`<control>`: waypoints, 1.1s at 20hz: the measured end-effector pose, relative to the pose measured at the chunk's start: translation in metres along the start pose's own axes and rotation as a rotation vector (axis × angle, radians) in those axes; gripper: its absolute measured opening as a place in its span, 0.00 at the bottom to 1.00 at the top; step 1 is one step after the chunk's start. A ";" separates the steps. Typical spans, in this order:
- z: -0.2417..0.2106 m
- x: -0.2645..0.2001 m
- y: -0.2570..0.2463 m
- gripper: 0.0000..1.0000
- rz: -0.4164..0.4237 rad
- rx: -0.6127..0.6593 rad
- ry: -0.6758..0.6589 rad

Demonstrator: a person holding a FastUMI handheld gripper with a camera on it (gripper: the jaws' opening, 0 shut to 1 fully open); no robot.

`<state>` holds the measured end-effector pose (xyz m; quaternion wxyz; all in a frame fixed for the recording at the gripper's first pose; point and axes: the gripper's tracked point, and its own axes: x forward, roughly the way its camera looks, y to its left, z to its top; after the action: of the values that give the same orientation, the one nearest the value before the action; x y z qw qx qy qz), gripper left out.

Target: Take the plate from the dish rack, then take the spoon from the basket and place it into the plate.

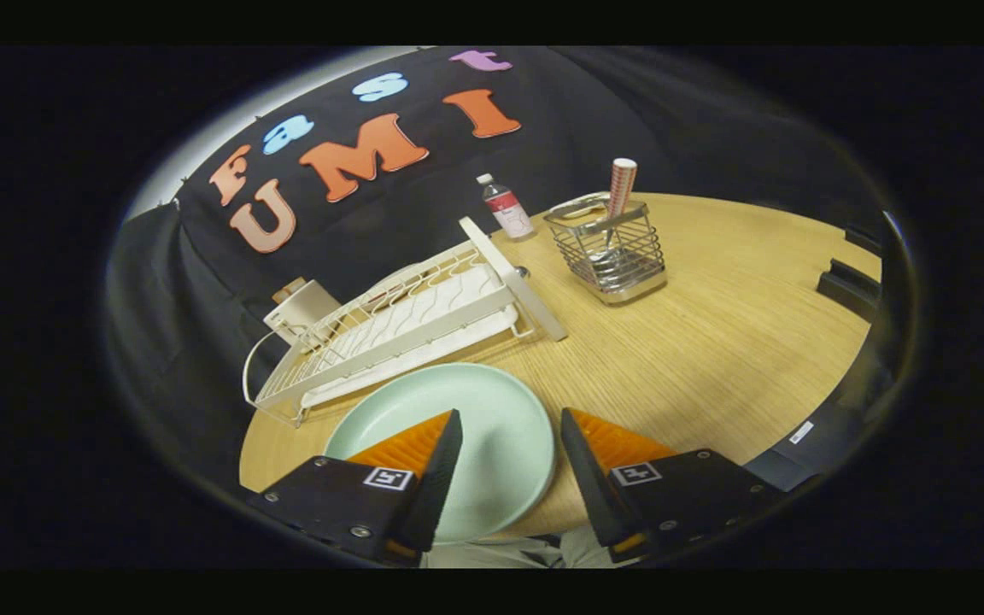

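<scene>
Right now your gripper (509,427) is spread open and grips nothing, its wedge-shaped fingers over the smooth, round, pale green plate (492,427), which lies flat on the wood-grain table (714,342) just in front of the white wire dish rack (398,329). Beyond them, the spoon (616,201) stands upright in the shiny metal wire basket (612,252), a small plastic bottle (505,207) beside it.

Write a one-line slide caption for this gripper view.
Open tongs over the plate on the table; the spoon stands in the basket beyond, beside the dish rack.
</scene>
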<state>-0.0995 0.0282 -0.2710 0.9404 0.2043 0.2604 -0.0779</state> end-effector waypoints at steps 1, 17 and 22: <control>0.007 -0.001 -0.006 0.75 -0.017 -0.028 -0.026; 0.133 -0.006 -0.074 0.98 -0.164 -0.235 -0.347; 0.160 0.002 -0.077 0.99 -0.163 -0.293 -0.418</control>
<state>-0.0439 -0.1096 -0.1743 0.9839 0.0240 0.0848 -0.1554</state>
